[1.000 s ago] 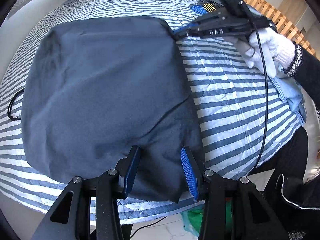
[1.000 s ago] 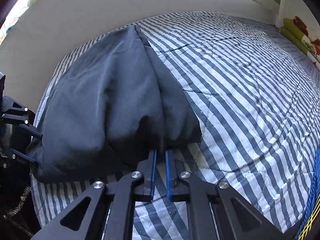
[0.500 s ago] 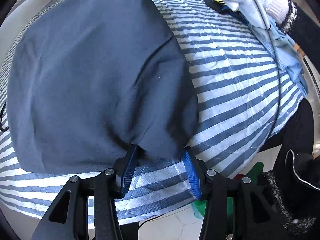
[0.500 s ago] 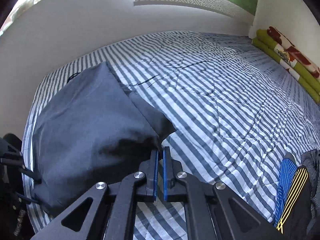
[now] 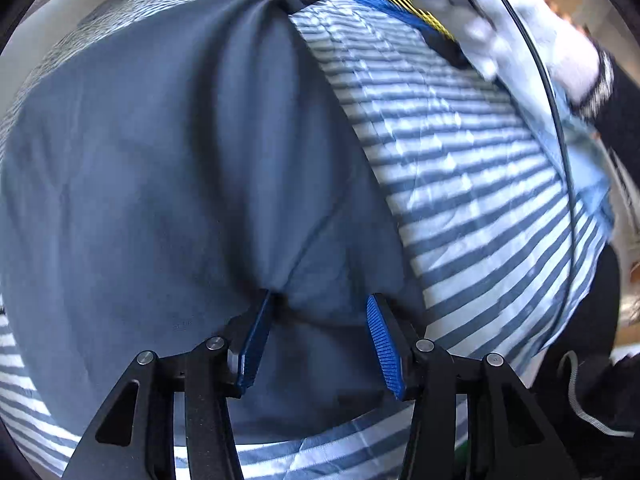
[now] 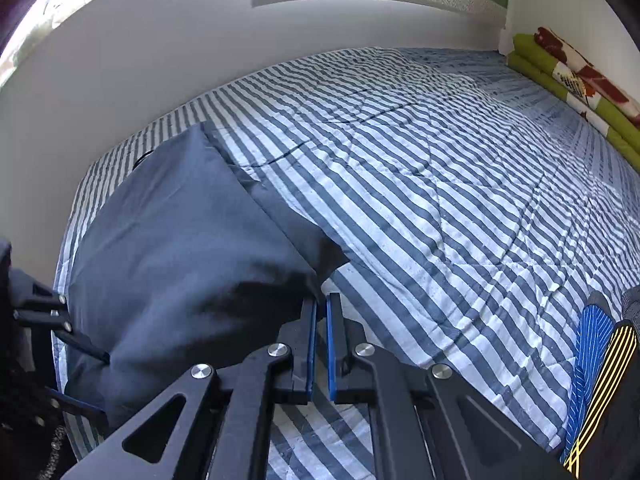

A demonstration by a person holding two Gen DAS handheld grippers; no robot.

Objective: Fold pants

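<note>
On the striped bed [image 6: 440,184] we have the dark pants [image 5: 168,168], already doubled into a thick pad that lies near the bed's edge on our left side. Our left tongs [image 5: 320,320] stand parted over its near edge; their jaws have just been opening, cloth lies between them, but the pads do not press on it. Our right tongs [image 6: 321,316] are clenched at the far corner of the pad. Whether a thin lip of fabric is pinched in there we cannot tell, since the pads meet right at the cloth's edge.

The risks, as we judge them: if the right tongs do hold a layer and lift, with the left side released, the pad can peel apart and drag toward the middle of the bed, and a ridge already runs up the cloth from the left tongs. If we close the left tongs now, we may catch only the top layer and split the fold. A cable [image 5: 560,148] hangs across the bed near the gloved right hand [image 5: 532,36] and could snag.

The pad's long axis runs along the bed's edge, from the left tongs away to the right tongs; which end is waist or hem we cannot tell.
</note>
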